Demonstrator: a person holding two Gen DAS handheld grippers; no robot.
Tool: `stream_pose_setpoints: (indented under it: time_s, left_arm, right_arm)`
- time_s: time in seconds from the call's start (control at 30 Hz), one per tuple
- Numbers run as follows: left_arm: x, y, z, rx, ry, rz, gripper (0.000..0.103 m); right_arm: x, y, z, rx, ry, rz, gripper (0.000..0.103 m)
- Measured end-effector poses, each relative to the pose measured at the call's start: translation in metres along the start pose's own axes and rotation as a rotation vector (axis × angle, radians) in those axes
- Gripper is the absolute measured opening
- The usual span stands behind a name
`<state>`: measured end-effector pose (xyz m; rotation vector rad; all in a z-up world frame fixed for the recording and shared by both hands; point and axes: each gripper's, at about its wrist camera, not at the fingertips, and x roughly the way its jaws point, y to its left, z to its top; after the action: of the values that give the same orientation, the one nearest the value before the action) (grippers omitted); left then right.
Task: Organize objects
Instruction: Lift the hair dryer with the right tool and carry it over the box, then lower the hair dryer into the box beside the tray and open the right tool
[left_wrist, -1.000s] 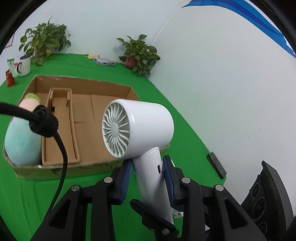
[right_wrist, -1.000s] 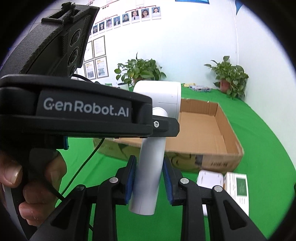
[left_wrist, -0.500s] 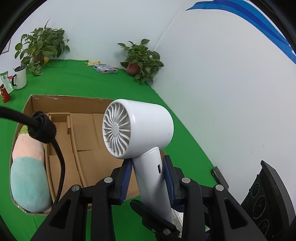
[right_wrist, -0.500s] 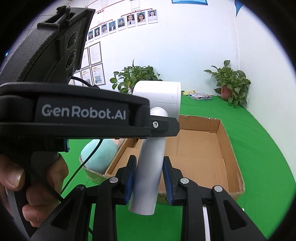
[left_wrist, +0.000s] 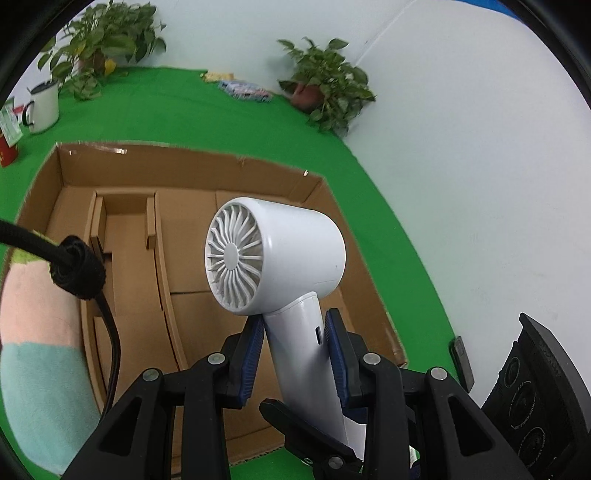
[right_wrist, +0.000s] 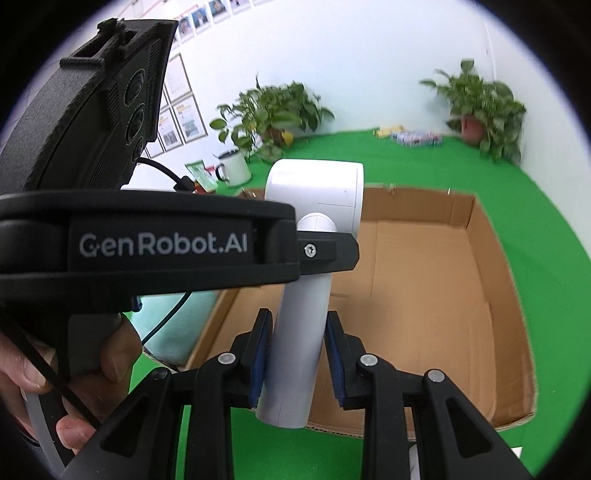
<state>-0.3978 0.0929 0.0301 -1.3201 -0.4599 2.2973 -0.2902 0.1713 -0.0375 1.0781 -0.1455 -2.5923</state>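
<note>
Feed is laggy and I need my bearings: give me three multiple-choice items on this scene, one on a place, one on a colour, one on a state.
1. Where is the plush?
A) inside the box
B) outside the box
C) in a gripper

2. The dryer is:
A) black
B) white
C) pink

3. The dryer is:
A) lying in the box
B) gripped by the left gripper and right gripper
C) resting on the plush

Answers: 1 A, it lies within the box walls; 2 B, its shell is all white; 3 B, both pairs of pads clamp its handle.
</note>
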Motion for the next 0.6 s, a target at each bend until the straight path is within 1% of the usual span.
stream_pose_setpoints:
  time_s: [0.13,0.3,0.47,0.6]
  left_arm:
    - [0.034,0.018,-0.007,-0.034,0.063,0.017,0.031]
    - [0.063,0.035,-0.014,-0.072,0.121,0.046,0.031]
    - [0.079,0.043,-0.015,-0.082,0.156,0.072,0.032]
    - [0.080,0.042,-0.012,-0.070,0.164,0.094,0.032]
  right_arm:
    - [0.023,-0.011,-0.012,0.038,0.064,0.022,0.027]
    - [0.041,-0.017,-0.027,0.077,0.121,0.047,0.027]
    - [0.052,-0.017,-0.035,0.105,0.158,0.070,0.027]
    - [0.056,-0.021,-0.037,0.115,0.162,0.096,0.026]
